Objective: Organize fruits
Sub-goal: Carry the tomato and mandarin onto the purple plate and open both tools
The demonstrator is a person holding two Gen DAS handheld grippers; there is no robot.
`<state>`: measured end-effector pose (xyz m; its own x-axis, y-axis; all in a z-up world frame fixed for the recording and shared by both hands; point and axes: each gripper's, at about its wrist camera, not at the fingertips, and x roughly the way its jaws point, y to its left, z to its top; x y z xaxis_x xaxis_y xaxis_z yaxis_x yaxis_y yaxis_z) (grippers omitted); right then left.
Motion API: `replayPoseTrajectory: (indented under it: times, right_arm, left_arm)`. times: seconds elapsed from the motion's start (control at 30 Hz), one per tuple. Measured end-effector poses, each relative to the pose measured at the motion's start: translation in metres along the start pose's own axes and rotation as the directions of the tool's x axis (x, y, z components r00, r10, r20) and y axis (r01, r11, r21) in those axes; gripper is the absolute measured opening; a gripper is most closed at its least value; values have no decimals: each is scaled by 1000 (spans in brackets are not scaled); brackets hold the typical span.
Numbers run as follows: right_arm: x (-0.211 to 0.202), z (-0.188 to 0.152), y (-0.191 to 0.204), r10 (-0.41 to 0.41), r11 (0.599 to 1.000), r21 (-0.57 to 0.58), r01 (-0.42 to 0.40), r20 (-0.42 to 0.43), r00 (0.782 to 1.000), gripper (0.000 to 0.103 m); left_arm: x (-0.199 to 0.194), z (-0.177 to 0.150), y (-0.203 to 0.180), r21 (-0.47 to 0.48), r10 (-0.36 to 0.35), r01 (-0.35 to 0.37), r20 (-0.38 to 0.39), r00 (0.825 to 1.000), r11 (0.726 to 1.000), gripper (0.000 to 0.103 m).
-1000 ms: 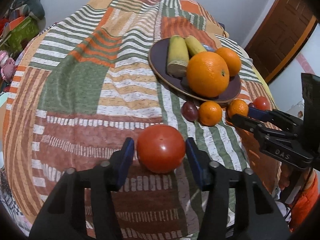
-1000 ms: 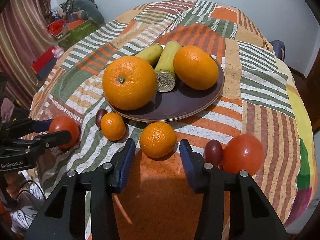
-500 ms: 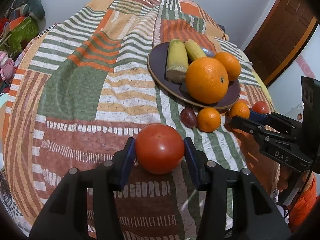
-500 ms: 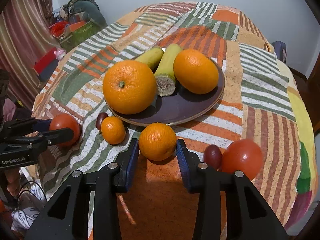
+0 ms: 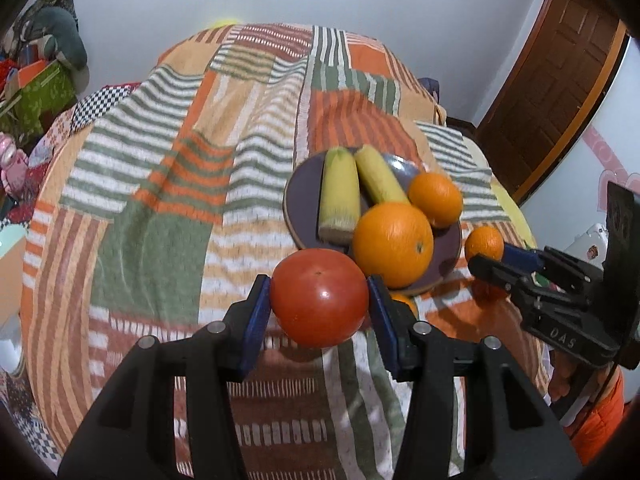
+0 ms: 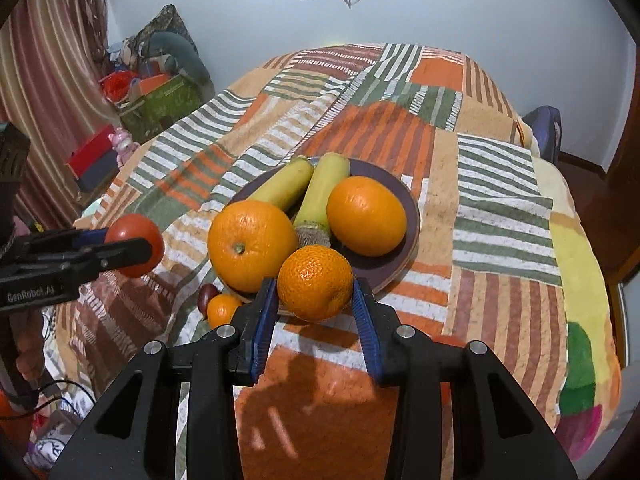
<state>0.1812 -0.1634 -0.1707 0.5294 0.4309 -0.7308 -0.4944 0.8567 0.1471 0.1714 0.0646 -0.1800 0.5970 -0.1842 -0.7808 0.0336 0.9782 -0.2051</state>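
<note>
My left gripper is shut on a red tomato and holds it raised above the striped cloth, just short of the dark plate. My right gripper is shut on a small mandarin, raised over the plate's near rim. The plate holds two yellow corn pieces, a big orange and a second orange. The tomato also shows in the right wrist view, and the mandarin in the left wrist view.
A small mandarin and a dark plum lie on the cloth left of the plate. The striped patchwork cloth covers the bed. Boxes and toys sit far left. A wooden door is at right.
Both grippers closed on their fruit and lifted it off the cloth. The tomato and the mandarin have moved up and toward the plate.
</note>
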Motion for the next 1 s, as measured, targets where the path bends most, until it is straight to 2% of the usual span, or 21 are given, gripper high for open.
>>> replayPoseTrajectory:
  times: [0.37,0.7,1.0]
  right_arm:
    - [13,7,-4,12,1000,-3,-12,-11,1000,35]
    - [31,6,-8,27,1000,-2,-28,-58,998,35]
    - [42,5,-8,33,999,-9,-34,-80,996,35]
  left_arm:
    - [23,39,0,11,15,-16,28,999,1000,48]
    - [69,67,8,16,33,-33,-14,999,999,48]
    - [101,74,16,-13,31,-32,-69,997,999,48]
